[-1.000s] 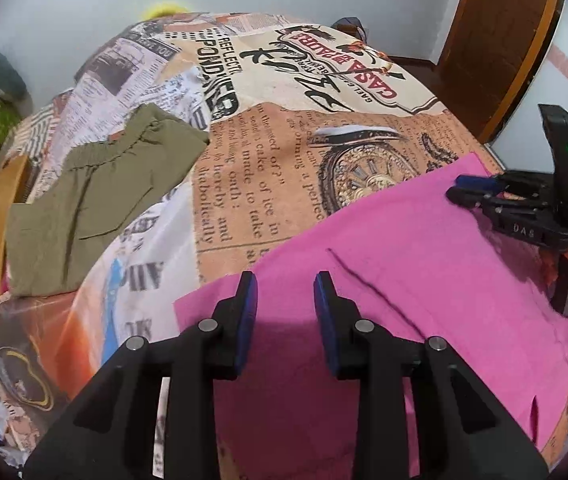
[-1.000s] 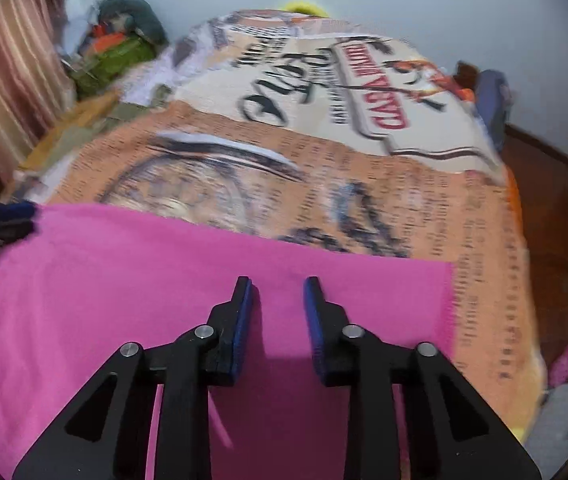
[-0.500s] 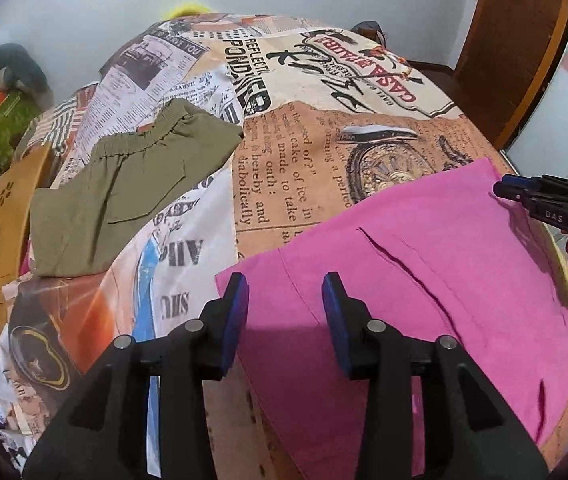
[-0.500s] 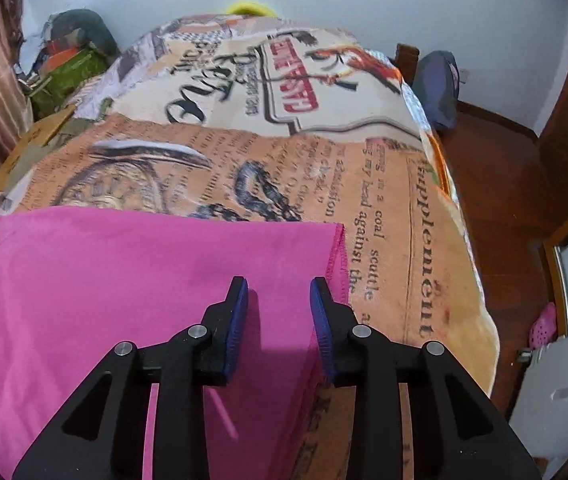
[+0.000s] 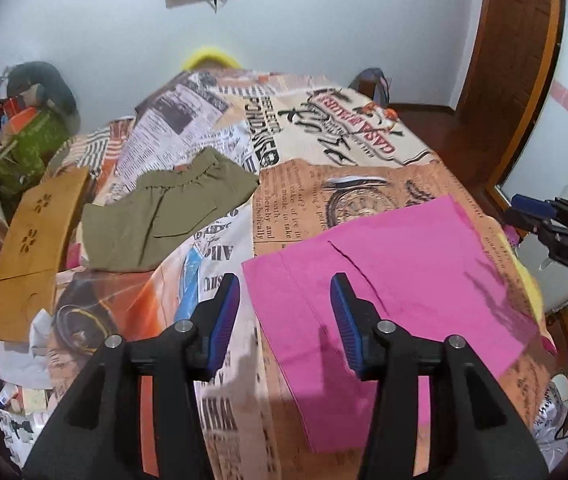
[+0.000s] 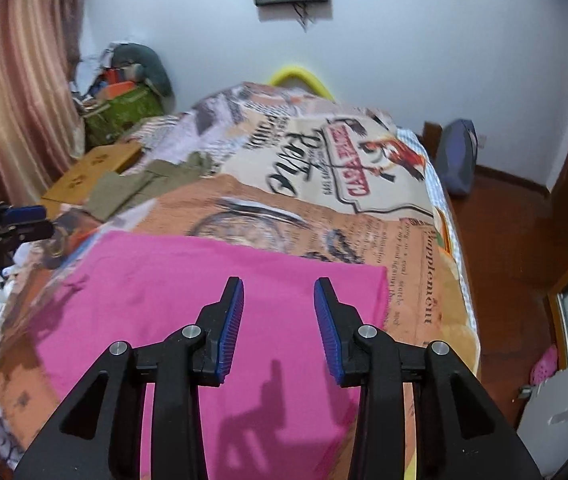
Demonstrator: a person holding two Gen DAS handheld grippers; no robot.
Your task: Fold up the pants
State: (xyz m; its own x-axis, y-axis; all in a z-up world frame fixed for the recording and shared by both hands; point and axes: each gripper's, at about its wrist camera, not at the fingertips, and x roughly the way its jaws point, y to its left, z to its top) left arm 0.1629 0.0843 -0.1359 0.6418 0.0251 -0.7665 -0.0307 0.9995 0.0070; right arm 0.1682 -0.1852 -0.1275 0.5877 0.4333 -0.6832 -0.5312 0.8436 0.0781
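Observation:
Folded pink pants (image 5: 388, 280) lie flat near the front edge of the bed (image 5: 324, 152), also seen as pink pants (image 6: 204, 300) in the right wrist view. My left gripper (image 5: 286, 292) hovers above their left edge, jaws opening, nothing between them. My right gripper (image 6: 278, 300) hangs above the pants' right part, jaws opening and empty. Each gripper shows in the other's view: the right gripper (image 5: 540, 216) at the far right, the left gripper (image 6: 24, 220) at the far left. Folded olive pants (image 5: 164, 216) lie further back on the left, also in the right wrist view as olive pants (image 6: 144, 188).
The bed wears a newspaper-print cover. A wooden board (image 5: 32, 240) leans at the bed's left side. Bags and clutter (image 5: 28, 128) pile in the left corner. A dark bag (image 6: 458, 156) stands on the wooden floor to the right, near a wooden door (image 5: 516, 60).
Both grippers have risen and drawn back from the pink pants, and their jaws have widened. More of the bed and the wall shows now.

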